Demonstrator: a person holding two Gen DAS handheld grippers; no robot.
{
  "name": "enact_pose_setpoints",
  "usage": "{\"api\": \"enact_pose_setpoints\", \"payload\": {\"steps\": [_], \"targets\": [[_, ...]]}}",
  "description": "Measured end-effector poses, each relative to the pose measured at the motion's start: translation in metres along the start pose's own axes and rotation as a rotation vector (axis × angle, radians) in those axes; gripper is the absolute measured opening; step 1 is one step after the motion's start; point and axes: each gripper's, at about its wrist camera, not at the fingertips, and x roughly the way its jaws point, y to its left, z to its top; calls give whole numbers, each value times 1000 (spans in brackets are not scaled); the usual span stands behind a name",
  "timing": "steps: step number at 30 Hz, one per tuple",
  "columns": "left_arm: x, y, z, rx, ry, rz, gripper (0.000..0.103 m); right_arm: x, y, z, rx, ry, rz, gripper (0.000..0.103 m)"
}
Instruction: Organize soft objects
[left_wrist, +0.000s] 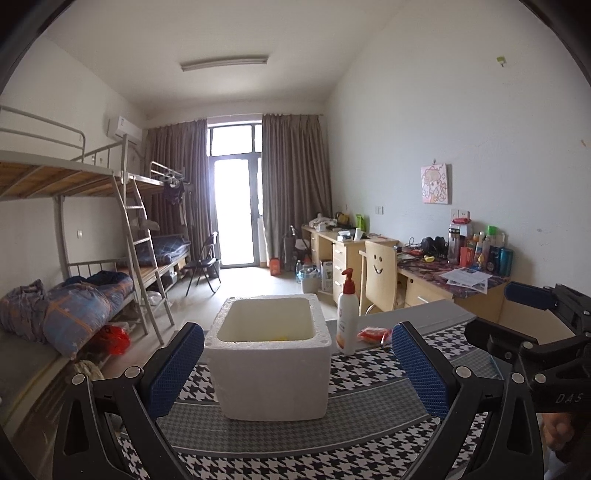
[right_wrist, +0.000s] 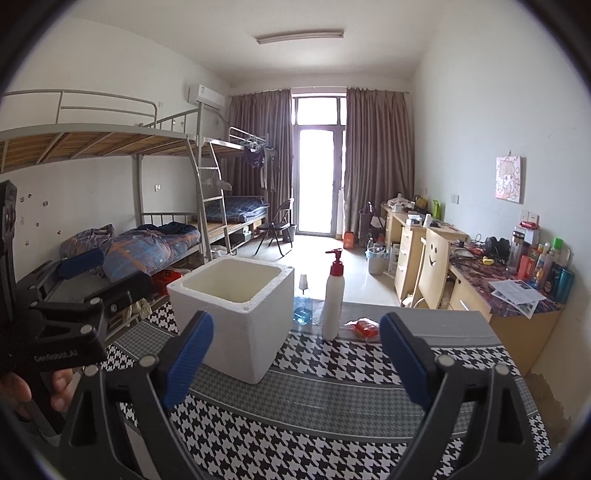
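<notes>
A white foam box (left_wrist: 269, 363) (right_wrist: 236, 314) stands open on the houndstooth table (left_wrist: 369, 369) (right_wrist: 332, 387); something yellow shows at its bottom in the left wrist view. A small red soft packet (left_wrist: 373, 335) (right_wrist: 364, 328) lies on the table's far side, right of a white pump bottle (left_wrist: 347, 314) (right_wrist: 333, 295). My left gripper (left_wrist: 295, 369) is open and empty, its fingers either side of the box. My right gripper (right_wrist: 295, 362) is open and empty, just right of the box. Each gripper shows at the edge of the other view.
A clear bottle with blue liquid (right_wrist: 303, 302) stands behind the box. Bunk beds (right_wrist: 129, 184) with bedding line the left wall. Desks (right_wrist: 509, 291) with clutter and a wooden chair (right_wrist: 436, 266) line the right wall. The table edge lies just beyond the packet.
</notes>
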Motion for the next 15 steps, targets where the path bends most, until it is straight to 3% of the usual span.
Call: {"api": "enact_pose_setpoints", "payload": {"steps": [15], "targets": [[-27, 1, -20, -42, -42, 16, 102, -18, 8, -13, -4, -45, 18, 102]]}}
